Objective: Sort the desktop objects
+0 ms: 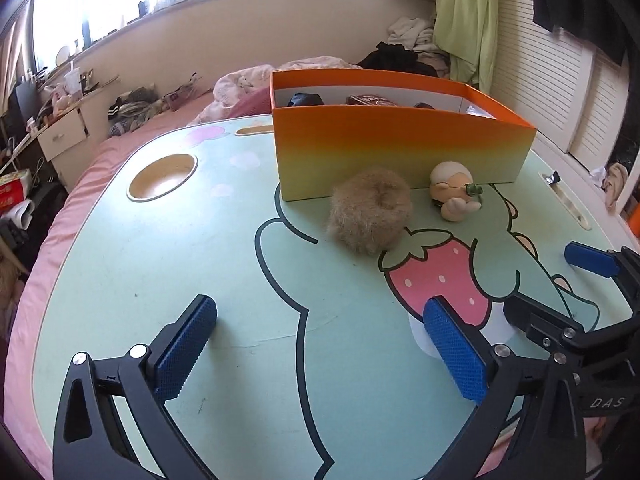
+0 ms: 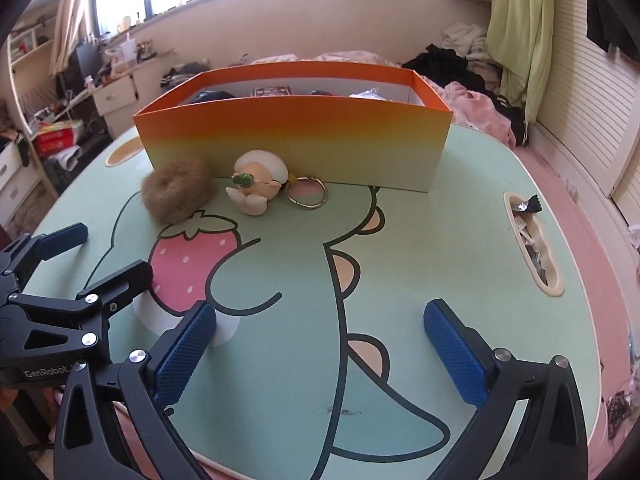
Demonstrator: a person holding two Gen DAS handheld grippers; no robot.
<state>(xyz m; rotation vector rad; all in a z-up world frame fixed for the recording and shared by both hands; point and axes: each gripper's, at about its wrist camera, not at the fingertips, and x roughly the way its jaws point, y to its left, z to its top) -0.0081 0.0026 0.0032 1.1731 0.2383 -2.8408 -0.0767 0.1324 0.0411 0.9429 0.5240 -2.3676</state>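
Note:
A fluffy brown hair scrunchie [image 1: 370,216] [image 2: 176,191] lies on the green cartoon table [image 1: 200,260] [image 2: 420,260] just in front of an orange-to-yellow box [image 1: 400,148] [image 2: 296,136]. Beside it lies a small doll keychain [image 1: 454,190] [image 2: 258,186] with a metal ring [image 2: 307,194]. A white round object [image 1: 496,326] [image 2: 224,330] sits between the two grippers, partly hidden by their fingers. My left gripper [image 1: 320,348] is open and empty, low over the near table. My right gripper [image 2: 320,348] is open and empty too.
The box holds several dark items [image 1: 306,100] [image 2: 272,91]. The table has a round cup hole [image 1: 162,176] at the left and a slot with wrappers [image 2: 532,240] at the right. A pink bed [image 1: 132,128] with clothes surrounds the table.

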